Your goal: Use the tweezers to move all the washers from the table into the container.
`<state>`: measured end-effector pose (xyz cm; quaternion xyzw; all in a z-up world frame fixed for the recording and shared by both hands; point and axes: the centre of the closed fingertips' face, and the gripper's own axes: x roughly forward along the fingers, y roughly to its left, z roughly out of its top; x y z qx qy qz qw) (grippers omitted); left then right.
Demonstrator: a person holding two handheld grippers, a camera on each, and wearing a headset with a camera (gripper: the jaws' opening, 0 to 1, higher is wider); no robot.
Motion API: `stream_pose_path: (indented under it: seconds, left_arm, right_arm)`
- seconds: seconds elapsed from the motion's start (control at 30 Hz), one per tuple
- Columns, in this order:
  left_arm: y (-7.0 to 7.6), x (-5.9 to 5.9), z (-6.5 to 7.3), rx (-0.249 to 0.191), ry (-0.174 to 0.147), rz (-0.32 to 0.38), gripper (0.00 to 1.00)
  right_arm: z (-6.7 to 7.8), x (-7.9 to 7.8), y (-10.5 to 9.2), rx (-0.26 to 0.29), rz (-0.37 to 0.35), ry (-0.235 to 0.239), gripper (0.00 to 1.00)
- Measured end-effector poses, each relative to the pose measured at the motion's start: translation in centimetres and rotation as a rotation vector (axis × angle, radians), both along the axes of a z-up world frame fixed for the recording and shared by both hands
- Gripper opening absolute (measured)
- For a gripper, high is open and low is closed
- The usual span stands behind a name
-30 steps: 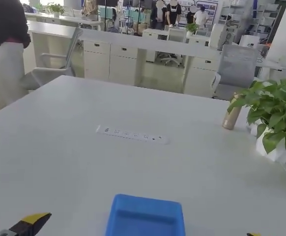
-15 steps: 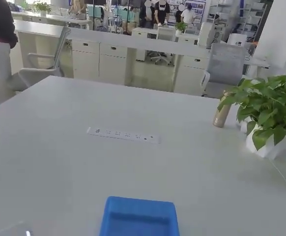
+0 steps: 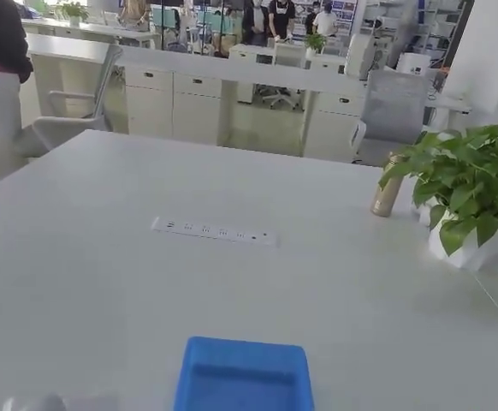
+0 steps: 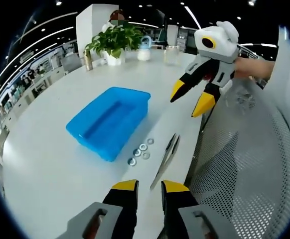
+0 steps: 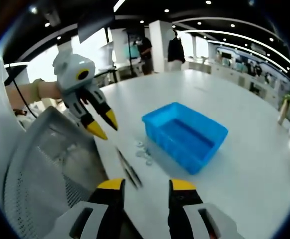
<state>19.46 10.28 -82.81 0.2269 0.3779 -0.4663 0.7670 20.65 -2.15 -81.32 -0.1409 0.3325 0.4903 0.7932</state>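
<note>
Sitting near the front edge of the white surface (image 3: 103, 282), the blue container (image 3: 243, 375) appears in the head view, a power strip (image 3: 213, 231) beyond it and a potted plant (image 3: 467, 184) well off to its right.

From the left gripper view, the washers (image 4: 141, 152) lie clustered just beside the container's near corner, with the tweezers (image 4: 166, 157) flat just past them. The left claw (image 4: 149, 191) hovers short of the tweezers, jaws parted and empty. The right claw (image 4: 191, 97) hangs beside the container, jaws spread, holding nothing.

From the right gripper view, washers and tweezers lie between the container and the surface's edge.
</note>
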Motion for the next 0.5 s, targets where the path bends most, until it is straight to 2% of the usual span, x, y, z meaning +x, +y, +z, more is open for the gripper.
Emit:
stream_pose_path:
  seconds: [0.2,0.27,0.3,0.37,0.4,0.5]
  left_arm:
    - [-0.6,0.2,-1.2,0.049,0.008,-0.056,0.09]
    - [-0.8,-0.1,-1.6,0.065,0.021,-0.082,0.08]
    - [-0.7,-0.2,-1.9,0.083,0.025,-0.101,0.08]
    - [-0.1,-0.6,-2.8,0.16,0.036,-0.144,0.09]
    - [0.0,-0.6,-3.1,0.181,0.035,-0.155,0.09]
    - [-0.1,-0.6,-3.7,0.194,0.044,-0.169,0.08]
  right_arm:
    - [-0.2,-0.3,0.3,-0.028,0.042,-0.005,0.32]
    - [-0.3,-0.3,0.4,-0.027,0.047,-0.002,0.31]
    - [-0.3,-0.3,0.4,-0.026,0.047,-0.001,0.31]
    - [-0.3,-0.4,0.5,-0.027,0.048,0.002,0.31]
    - [-0.3,-0.5,0.5,-0.028,0.047,0.003,0.31]
    - [-0.5,-0.6,0.5,-0.027,0.046,0.009,0.31]
